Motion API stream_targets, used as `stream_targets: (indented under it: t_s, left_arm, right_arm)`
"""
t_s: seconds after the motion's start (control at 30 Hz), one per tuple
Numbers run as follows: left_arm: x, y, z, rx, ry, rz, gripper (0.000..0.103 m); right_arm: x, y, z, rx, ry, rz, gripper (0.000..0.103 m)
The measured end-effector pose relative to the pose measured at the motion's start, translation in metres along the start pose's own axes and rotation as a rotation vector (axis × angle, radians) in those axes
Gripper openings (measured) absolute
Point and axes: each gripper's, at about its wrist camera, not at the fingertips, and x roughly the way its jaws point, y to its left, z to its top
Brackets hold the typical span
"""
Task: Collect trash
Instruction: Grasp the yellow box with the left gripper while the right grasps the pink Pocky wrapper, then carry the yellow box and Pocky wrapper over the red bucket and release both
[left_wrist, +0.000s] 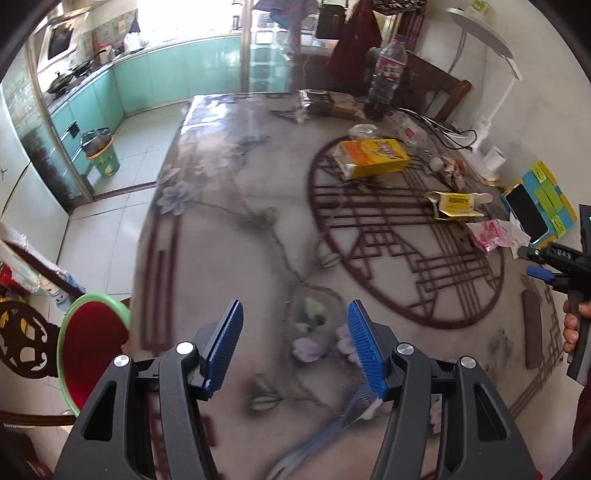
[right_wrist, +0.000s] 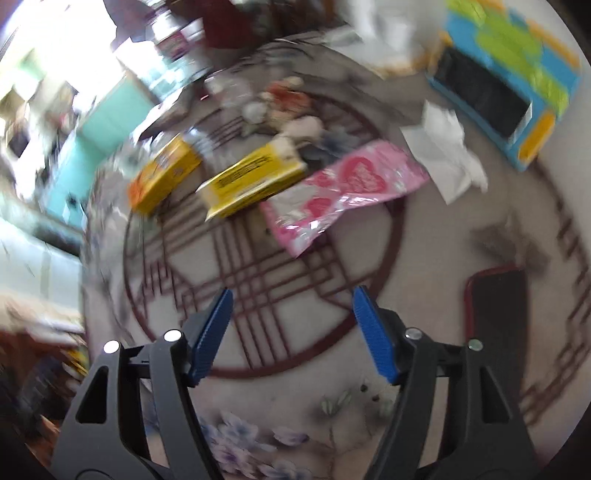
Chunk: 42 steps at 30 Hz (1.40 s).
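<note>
Trash lies on the patterned table (left_wrist: 229, 258): a yellow-orange box (left_wrist: 373, 157) (right_wrist: 162, 181), a torn small yellow carton (left_wrist: 456, 205) (right_wrist: 255, 177), a pink heart-print wrapper (left_wrist: 489, 232) (right_wrist: 343, 188) and a crumpled white tissue (right_wrist: 447, 155). My left gripper (left_wrist: 295, 306) hangs open over the table's near part, with nothing between its blue pads. Over the round lattice pattern, just short of the pink wrapper, my right gripper (right_wrist: 293, 291) is open and holds nothing. The right wrist view is blurred.
A plastic bottle (left_wrist: 388, 70) and food packets stand at the table's far end. A phone (left_wrist: 526, 214) rests on a blue-green box at the right; a red-cased phone (right_wrist: 495, 314) lies nearby. A green bin (left_wrist: 103, 155) stands on the floor, a red basin (left_wrist: 92, 343) at the left.
</note>
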Motion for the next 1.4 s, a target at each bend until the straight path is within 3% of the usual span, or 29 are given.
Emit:
stream_targets:
  t_s: [0.07,0.3,0.33,0.37,0.43,0.53,0.77,0.97,1.07,1.1,1.13,1.2,1.4]
  left_arm:
    - [0.007,-0.030,0.008,0.030,0.004,-0.011,0.057]
    - [0.025,-0.119,0.041,0.166,-0.003,-0.035,0.061]
    - [0.028,-0.129,0.047,0.190,-0.006,-0.038,0.061]
    - [0.031,-0.138,0.054,0.213,-0.009,-0.037,0.061]
    - [0.037,-0.156,0.068,0.267,-0.013,-0.049,0.062]
    - [0.056,-0.185,0.092,0.362,-0.026,-0.084,0.068]
    - [0.132,-0.249,0.133,0.624,0.039,-0.151,0.070]
    - [0.190,-0.290,0.133,0.844,0.161,-0.160,0.072]
    - [0.209,-0.299,0.133,0.833,0.220,-0.182,0.068]
    - [0.212,-0.300,0.133,0.821,0.213,-0.174,0.057]
    - [0.211,-0.301,0.133,0.806,0.197,-0.173,0.055]
    - [0.197,-0.297,0.133,0.750,0.163,-0.217,0.037]
    - [0.130,-0.270,0.123,0.602,0.048,-0.233,0.029]
  right_arm:
    - [0.014,-0.025,0.018,0.132,-0.005,0.047,0.066]
    - [0.061,-0.047,0.054,0.306,-0.019,0.068,0.067]
    - [0.066,-0.049,0.056,0.305,-0.017,0.074,0.063]
    - [0.070,-0.050,0.058,0.291,-0.015,0.079,0.042]
    - [0.080,-0.048,0.063,0.251,0.003,0.089,0.012]
    - [0.086,-0.052,0.066,0.213,0.024,0.143,0.011]
    - [0.055,-0.051,0.060,0.015,0.008,0.089,0.011]
    - [0.045,-0.073,0.056,0.059,0.017,0.094,0.011]
    - [0.050,-0.077,0.054,0.080,0.024,0.092,0.011]
    - [0.051,-0.076,0.053,0.082,0.027,0.092,0.011]
    - [0.050,-0.075,0.052,0.081,0.027,0.093,0.012]
    - [0.047,-0.072,0.050,0.073,0.022,0.097,0.012]
    - [0.038,-0.040,0.051,-0.022,0.002,0.090,0.012]
